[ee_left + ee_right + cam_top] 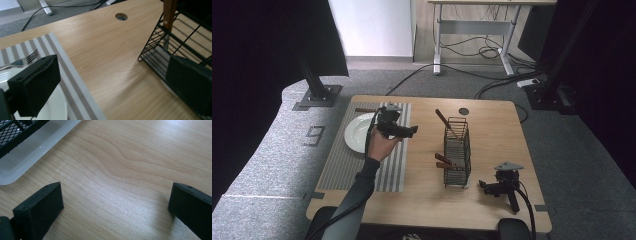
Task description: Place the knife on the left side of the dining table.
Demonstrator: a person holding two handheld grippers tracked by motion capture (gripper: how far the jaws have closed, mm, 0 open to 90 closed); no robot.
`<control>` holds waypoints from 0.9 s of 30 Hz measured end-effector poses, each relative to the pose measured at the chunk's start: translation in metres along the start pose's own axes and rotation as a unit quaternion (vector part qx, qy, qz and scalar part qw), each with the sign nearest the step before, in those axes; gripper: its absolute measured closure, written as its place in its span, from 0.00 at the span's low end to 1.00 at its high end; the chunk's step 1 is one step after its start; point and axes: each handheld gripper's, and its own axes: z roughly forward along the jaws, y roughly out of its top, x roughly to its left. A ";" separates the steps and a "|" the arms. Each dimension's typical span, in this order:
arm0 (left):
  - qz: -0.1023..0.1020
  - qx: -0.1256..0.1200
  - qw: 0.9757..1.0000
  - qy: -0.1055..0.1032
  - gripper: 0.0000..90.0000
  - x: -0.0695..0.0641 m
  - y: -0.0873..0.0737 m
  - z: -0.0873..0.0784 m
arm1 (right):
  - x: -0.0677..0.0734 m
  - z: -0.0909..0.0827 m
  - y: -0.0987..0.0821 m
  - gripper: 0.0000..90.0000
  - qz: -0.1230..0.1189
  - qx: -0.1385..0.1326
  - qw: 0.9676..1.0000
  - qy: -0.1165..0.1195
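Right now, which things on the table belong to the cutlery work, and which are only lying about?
In the work:
- left gripper, open, held above the striped grey placemat
- white round plate
- silver metal fork on the plate
- black wire cutlery basket with wooden-handled pieces

Lying about:
- right gripper, open, resting on the wooden table
- round cable hole

On the surface [422, 195] before me: placemat [343, 170] at left carrying the plate [355, 136], with my left gripper [404, 131] held above them; a fork [22, 60] lies on the plate; wire basket [457, 152] right of centre holds utensils [443, 161]; my right gripper [484, 186] rests beside it, at right.
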 end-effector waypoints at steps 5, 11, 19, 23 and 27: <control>-0.007 0.003 1.000 -0.012 0.00 -0.011 0.014 0.012 | 0.000 0.000 0.000 0.00 0.000 0.000 1.000 0.000; -0.035 0.005 0.999 -0.025 0.04 -0.021 0.027 0.025 | 0.000 0.000 0.000 0.00 0.000 0.000 1.000 0.000; -0.059 0.004 0.998 -0.032 0.16 -0.034 0.042 0.036 | 0.000 0.000 0.000 0.00 -0.001 0.000 1.000 -0.001; -0.068 0.014 0.997 -0.038 0.21 -0.041 0.047 0.044 | 0.000 0.000 0.000 0.00 0.000 0.000 1.000 -0.001; -0.095 0.022 0.994 -0.055 0.30 -0.042 0.051 0.052 | 0.000 0.000 0.000 0.00 0.000 0.000 1.000 -0.001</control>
